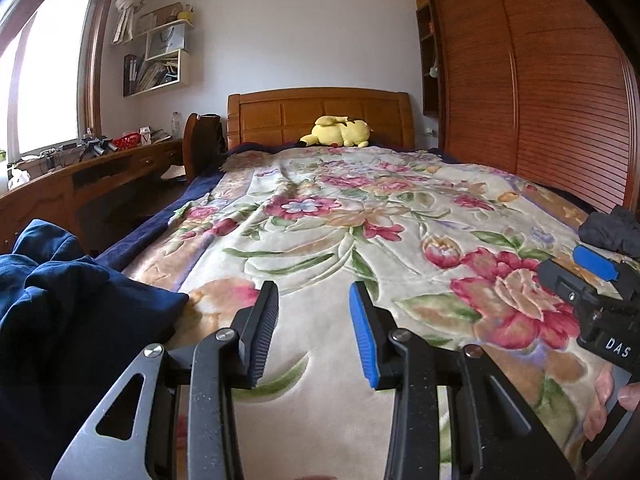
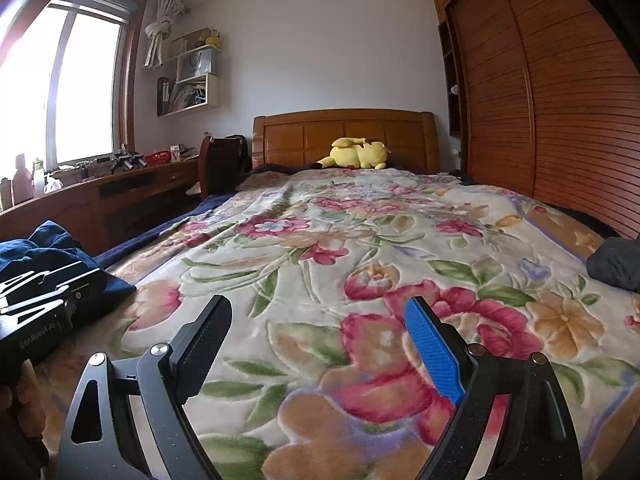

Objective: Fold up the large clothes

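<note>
A crumpled navy blue garment (image 1: 60, 300) lies on the near left corner of the bed, just left of my left gripper (image 1: 313, 292). That gripper hovers low over the floral blanket (image 1: 320, 208), open, with nothing between its fingers. A dark grey garment (image 1: 612, 228) sits bunched at the bed's right edge. My right gripper (image 2: 320, 312) is spread wide open over the blanket's big red flower and holds nothing. In the right wrist view the navy garment (image 2: 48, 248) is at far left and the grey garment (image 2: 618, 264) at far right.
A yellow plush toy (image 1: 340, 132) rests by the wooden headboard (image 1: 320, 116). A cluttered wooden desk (image 1: 100, 176) and a chair run along the bed's left side under a window. A slatted wooden wardrobe (image 1: 560, 100) stands close on the right.
</note>
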A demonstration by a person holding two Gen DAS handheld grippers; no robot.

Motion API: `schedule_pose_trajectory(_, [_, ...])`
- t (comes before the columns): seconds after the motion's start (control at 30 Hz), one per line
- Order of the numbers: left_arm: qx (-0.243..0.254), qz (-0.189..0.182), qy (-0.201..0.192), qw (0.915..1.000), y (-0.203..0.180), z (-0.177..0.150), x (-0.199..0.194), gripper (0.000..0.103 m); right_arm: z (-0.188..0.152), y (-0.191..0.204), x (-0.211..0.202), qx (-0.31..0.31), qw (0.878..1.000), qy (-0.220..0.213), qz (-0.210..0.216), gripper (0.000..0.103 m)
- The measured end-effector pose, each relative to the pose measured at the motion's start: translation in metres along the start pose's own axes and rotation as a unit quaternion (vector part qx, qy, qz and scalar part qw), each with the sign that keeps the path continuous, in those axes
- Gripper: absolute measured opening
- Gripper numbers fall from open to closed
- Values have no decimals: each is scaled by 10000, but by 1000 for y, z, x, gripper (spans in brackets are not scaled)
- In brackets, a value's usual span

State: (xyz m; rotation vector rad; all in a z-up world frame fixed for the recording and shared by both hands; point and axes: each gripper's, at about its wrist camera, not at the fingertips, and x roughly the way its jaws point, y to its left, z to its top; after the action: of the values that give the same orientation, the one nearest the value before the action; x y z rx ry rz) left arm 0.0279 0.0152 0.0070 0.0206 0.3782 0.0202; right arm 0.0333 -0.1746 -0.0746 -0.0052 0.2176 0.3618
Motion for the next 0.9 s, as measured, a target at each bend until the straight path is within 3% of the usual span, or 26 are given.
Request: schedule_pose_trajectory(0.9, [-46,7,-27,10000,2,1,-4,38,0,-11,-2,-55,10000,2,75,89])
